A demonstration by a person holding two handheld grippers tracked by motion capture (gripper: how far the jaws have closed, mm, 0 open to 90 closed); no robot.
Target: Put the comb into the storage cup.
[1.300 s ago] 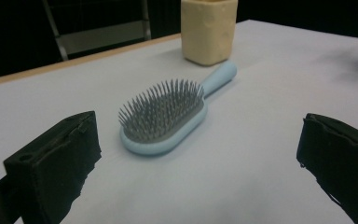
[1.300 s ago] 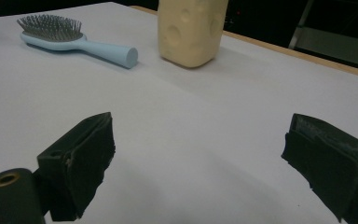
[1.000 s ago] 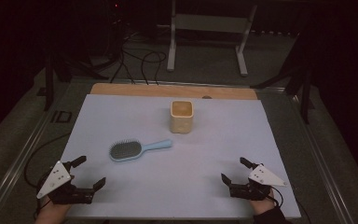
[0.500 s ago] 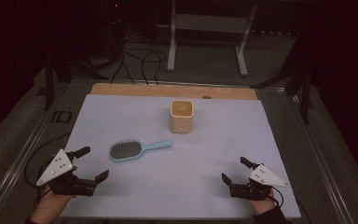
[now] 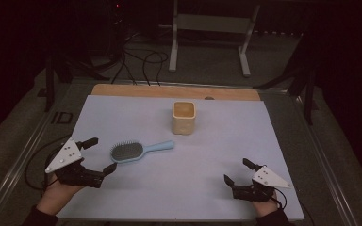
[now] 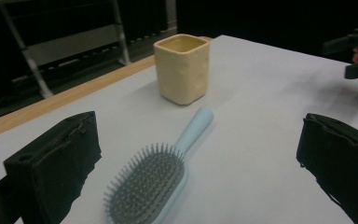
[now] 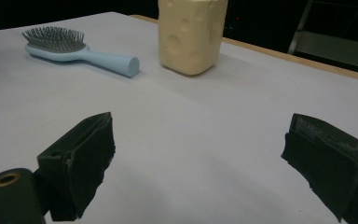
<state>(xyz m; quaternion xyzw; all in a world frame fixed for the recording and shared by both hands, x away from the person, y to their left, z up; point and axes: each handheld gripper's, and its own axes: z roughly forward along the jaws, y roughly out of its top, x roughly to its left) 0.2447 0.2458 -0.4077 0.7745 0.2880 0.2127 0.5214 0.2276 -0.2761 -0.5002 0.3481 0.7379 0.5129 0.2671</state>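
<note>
Left tongs (image 5: 95,154) spread wide, holding nothing, low over the bench (image 5: 179,183). Hairbrush (image 5: 139,150) lies flat just ahead of them, bristles up, its head nearest the jaws, handle pointing toward the yellow cup (image 5: 184,117) beyond. Right tongs (image 5: 236,171) likewise spread and unloaded, well apart from the hairbrush.

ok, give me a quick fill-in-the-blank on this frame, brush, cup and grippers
1. The hairbrush lies with its bristles facing ____.
2. The brush's handle points toward the yellow ____.
3. Both the left gripper and the right gripper have their jaws ____.
4. The gripper nearer the brush is the ____ one.

Missing words: up; cup; open; left
</note>
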